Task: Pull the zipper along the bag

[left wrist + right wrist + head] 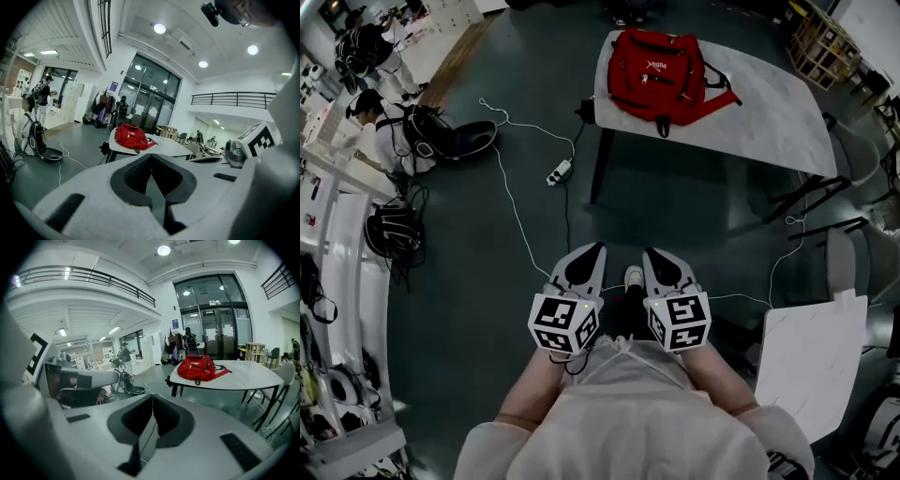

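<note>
A red bag (pixel 664 73) lies on a white table (pixel 769 117) at the far end of the head view, well away from both grippers. It also shows in the left gripper view as the red bag (pixel 132 137) and in the right gripper view as the red bag (pixel 200 367). My left gripper (pixel 595 247) and right gripper (pixel 649 251) are held side by side close to the person's body, over the dark floor. Both are shut with nothing between the jaws, as seen on the left gripper (pixel 151 159) and the right gripper (pixel 153 398).
A white cable with a power strip (pixel 559 172) runs across the floor between me and the table. Backpacks (pixel 394 230) and people stand at the left. A second white table (pixel 811 366) is at the right, chairs (pixel 862 253) beyond it.
</note>
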Motion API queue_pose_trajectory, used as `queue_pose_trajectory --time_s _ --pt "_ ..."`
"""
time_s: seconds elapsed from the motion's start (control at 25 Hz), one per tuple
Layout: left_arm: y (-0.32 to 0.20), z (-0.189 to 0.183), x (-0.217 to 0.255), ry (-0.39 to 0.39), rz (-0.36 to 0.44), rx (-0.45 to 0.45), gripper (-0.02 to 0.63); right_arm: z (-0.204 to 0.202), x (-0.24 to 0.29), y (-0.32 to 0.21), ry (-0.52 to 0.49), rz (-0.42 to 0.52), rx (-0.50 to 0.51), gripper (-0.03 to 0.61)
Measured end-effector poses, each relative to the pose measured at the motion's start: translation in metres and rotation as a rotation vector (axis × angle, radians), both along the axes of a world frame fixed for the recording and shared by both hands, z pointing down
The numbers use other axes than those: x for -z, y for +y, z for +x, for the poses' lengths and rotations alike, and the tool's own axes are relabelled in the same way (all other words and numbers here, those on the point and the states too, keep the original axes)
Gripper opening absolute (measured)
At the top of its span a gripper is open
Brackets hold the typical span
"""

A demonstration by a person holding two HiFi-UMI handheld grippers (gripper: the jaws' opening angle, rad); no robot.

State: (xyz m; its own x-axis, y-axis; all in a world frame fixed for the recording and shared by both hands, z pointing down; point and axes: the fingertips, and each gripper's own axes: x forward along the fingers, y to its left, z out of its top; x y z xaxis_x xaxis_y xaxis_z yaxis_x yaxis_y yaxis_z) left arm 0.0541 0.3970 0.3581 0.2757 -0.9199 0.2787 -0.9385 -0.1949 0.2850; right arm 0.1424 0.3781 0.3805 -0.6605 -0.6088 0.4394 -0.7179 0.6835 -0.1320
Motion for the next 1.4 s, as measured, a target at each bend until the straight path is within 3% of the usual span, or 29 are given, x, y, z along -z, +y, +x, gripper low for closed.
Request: queue_pose_trajectory --time_s 0.12,0.36,0.84,1.12,1.4 --pt "-0.053 -0.007 0.000 -0.005 -0.014 0.009 0.020 -0.001 0.006 -0.057 -0.009 0.003 -0.006 0.028" --pt "-0.151 0.000 0.012 -0.146 0.014 0.002 0.020 0.010 0.020 -0.169 -0.048 0.020 -0.042 0.028" --pt "-0.259 -0.023 -0.003 -0.162 -0.021 0.012 0.020 0.004 0.003 -0.276 -0.052 -0.042 -0.062 0.028" --pt "-0.335 -0.062 -0.011 -0.194 -0.009 -0.060 0.020 -0.031 -0.008 -0.338 -0.034 -0.064 -0.122 0.028" --pt "-0.416 -0.129 -0.020 -0.172 -0.039 -0.155 0.020 -0.098 -0.014 -0.402 0.010 -0.094 -0.181 0.028"
